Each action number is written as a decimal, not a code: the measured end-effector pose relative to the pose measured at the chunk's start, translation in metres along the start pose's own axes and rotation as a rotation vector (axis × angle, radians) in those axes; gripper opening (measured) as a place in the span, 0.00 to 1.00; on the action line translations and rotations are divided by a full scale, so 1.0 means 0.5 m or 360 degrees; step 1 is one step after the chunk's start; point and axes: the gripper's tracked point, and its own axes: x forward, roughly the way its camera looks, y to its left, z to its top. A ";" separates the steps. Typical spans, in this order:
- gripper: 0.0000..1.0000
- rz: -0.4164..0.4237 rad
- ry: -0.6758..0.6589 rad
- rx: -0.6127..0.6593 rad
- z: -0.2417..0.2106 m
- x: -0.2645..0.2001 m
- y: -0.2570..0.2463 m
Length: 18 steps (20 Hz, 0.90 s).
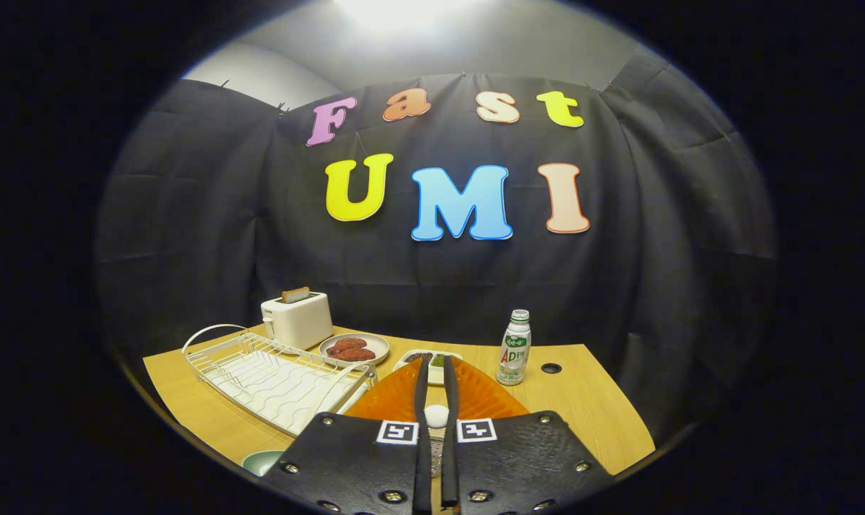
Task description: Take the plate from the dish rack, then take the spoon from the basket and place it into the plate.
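- My jaws stand nearly closed, the two black fingers running almost parallel with only a thin gap between them.
- In that gap, low down near the finger bases, I see a small white rounded piece — it may be part of the spoon, but I cannot tell for sure, nor whether both fingers actually press on it.
- The orange plate lies directly under and around the fingers, flat on the bench; its ribbed surface spreads out to either side of them and its far point sits just short of the fingertips.
- The plate looks translucent orange with fine radiating ridges, roughly triangular in this view.
- The white wire dish rack sits to the left of the plate, just beside it, with nothing standing in its slots.
- Just beyond the fingertips there is a small white dish with dark and green contents.
- Further back on the left: a white toaster with a slice of toast poking out, and a plate of reddish food next to it.
- A small white bottle with a green label stands upright to the right of the fingers — near the plate's far right edge.
- A pale green bowl rim shows near the bench's front edge, left of the gripper body.
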 end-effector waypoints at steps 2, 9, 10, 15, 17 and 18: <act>0.05 -0.0015 -0.0007 -0.0019 0.028 -0.021 0.001; 0.05 -0.0038 0.0041 -0.0005 0.055 -0.090 0.033; 0.05 -0.0041 0.0048 -0.0008 0.058 -0.098 0.037; 0.05 0.0002 0.0137 0.0009 0.031 -0.117 0.065; 0.05 0.0047 0.0185 0.0007 0.008 -0.121 0.086; 0.05 0.0073 0.0207 -0.0008 0.001 -0.122 0.097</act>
